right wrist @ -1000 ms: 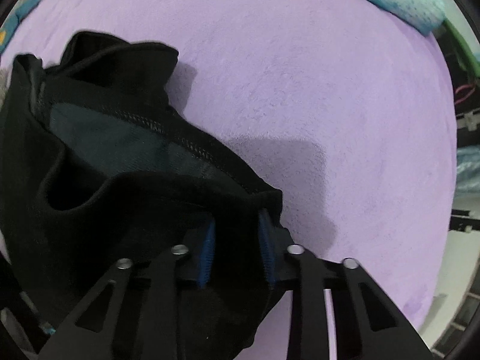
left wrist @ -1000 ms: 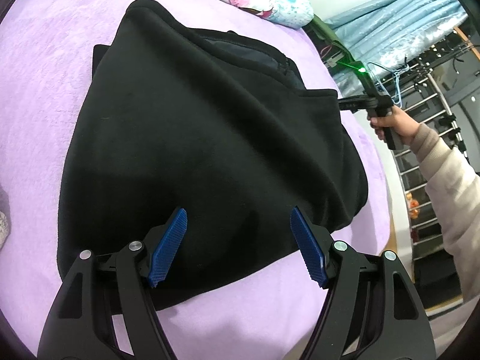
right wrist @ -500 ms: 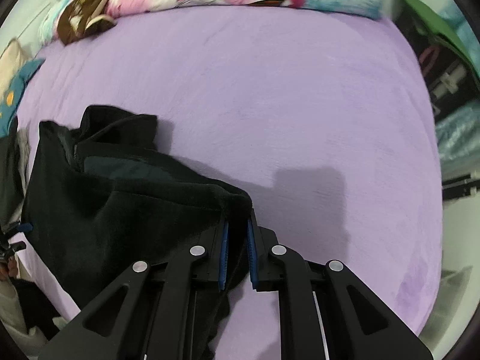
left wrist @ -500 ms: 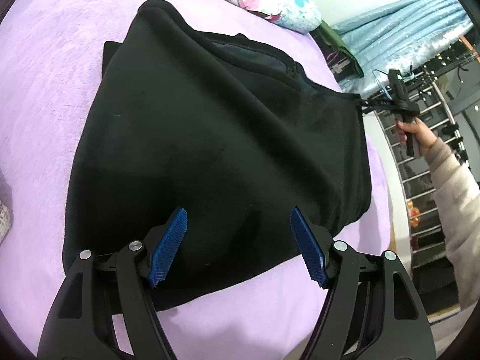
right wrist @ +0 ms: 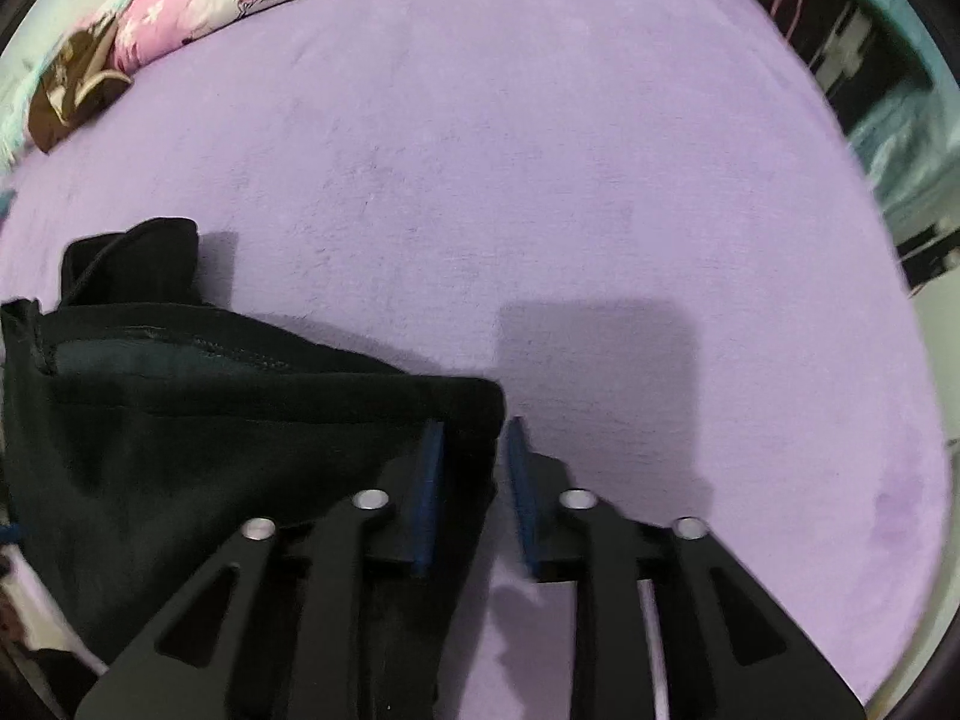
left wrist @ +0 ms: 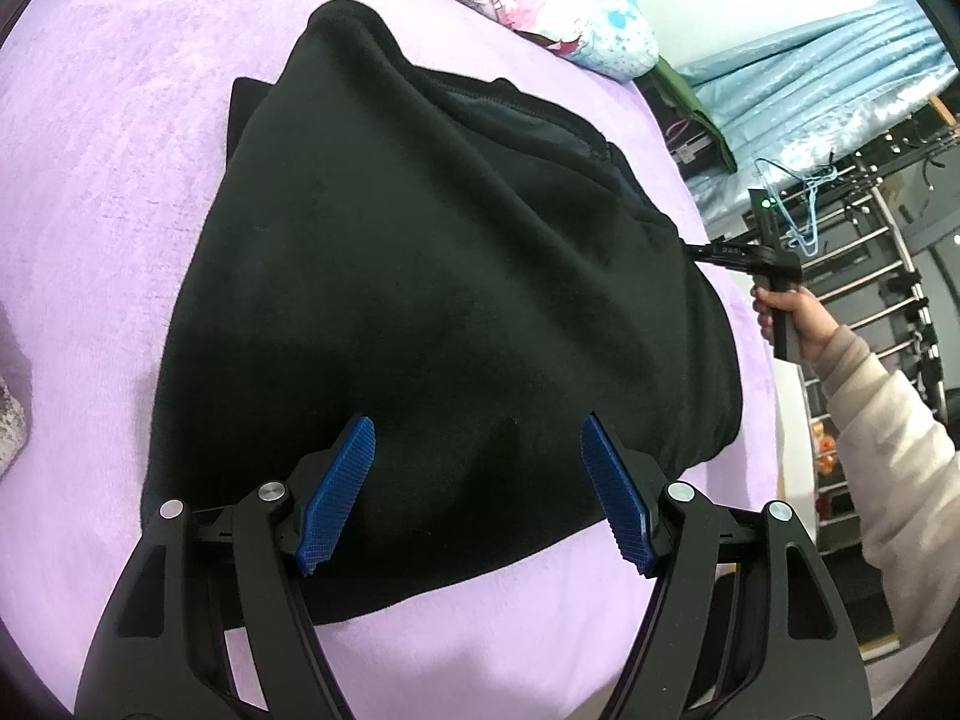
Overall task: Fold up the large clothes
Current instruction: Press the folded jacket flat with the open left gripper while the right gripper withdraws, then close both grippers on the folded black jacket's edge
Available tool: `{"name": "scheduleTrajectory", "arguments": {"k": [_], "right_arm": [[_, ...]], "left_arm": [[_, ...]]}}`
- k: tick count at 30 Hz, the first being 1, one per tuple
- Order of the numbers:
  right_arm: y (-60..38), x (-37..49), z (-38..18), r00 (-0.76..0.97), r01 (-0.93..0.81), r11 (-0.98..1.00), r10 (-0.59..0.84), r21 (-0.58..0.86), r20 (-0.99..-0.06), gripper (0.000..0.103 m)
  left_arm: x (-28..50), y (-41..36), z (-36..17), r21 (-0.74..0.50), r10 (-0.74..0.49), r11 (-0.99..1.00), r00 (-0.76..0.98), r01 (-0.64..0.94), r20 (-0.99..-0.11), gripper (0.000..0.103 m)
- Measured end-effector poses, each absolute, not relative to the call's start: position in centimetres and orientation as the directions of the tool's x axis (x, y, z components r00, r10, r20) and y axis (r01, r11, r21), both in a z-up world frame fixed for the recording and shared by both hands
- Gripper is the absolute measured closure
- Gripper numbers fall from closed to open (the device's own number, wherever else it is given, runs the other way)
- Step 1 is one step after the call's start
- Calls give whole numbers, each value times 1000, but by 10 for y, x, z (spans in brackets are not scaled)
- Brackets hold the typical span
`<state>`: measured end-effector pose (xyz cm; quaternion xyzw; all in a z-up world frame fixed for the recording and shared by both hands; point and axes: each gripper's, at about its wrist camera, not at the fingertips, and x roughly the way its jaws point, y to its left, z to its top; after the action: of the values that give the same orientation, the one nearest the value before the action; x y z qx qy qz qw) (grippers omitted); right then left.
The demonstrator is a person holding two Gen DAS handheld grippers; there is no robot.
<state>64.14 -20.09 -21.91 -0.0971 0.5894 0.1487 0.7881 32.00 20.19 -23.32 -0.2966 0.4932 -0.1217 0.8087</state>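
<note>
**Black fleece released at the corner as the fold is set on a purple bed**

Black fleece, a large garment (left wrist: 444, 312), is shown lying folded on the purple blanket (left wrist: 120, 138), filling the middle of the left wrist frame, with its long axis running from the lower left toward the upper right. An inner lining and a stitched seam are exposed along its upper right edge. The right gripper (right wrist: 474, 480) is seen at the garment's right-hand corner, at the centre right of the left wrist frame, held by a hand (left wrist: 792, 318) in a pale sleeve (left wrist: 888, 450). Its jaws are opening, and in the right wrist frame the corner of the fabric is still found between the blue pads (right wrist: 426, 498), though a gap is visible on the right side, so the cloth is judged to be no longer pinched. The left gripper (left wrist: 477, 492) is held with its fingers spread wide and empty above the near hem at the lower middle of its frame; the garment lies directly ahead of it and below it. The left gripper is judged the nearer to the hem, so any further fold along the long axis would be expected to start from there. A floral pillow (left wrist: 540, 6) is seen at the upper edge, and a metal rack (left wrist: 870, 276) at the far right.
</note>
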Motion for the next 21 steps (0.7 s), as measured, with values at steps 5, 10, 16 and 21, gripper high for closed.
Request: {"name": "scheduleTrajectory", "arguments": {"k": [5,10,16,21], "right_arm": [[-219,614,-189,302,-346,934,199,87,-932,40],[-242,569,-182,293,-334,927,274,170,-916,38],[-263,521,-199,228,-269,888,435,373,-871,31],[-285,493,-224,192,-209,819,570,534,-799,28]], "left_arm": [[315,218,-223,-600,-473,792,510,-111,-719,23],[305,242,-223,-604,-445,778,527,-173,-724,17],[298,255,-228,-645,-482,742,521,-186,-705,13],[303,275,-237,-753,-599,640,516,-149,-612,7]]}}
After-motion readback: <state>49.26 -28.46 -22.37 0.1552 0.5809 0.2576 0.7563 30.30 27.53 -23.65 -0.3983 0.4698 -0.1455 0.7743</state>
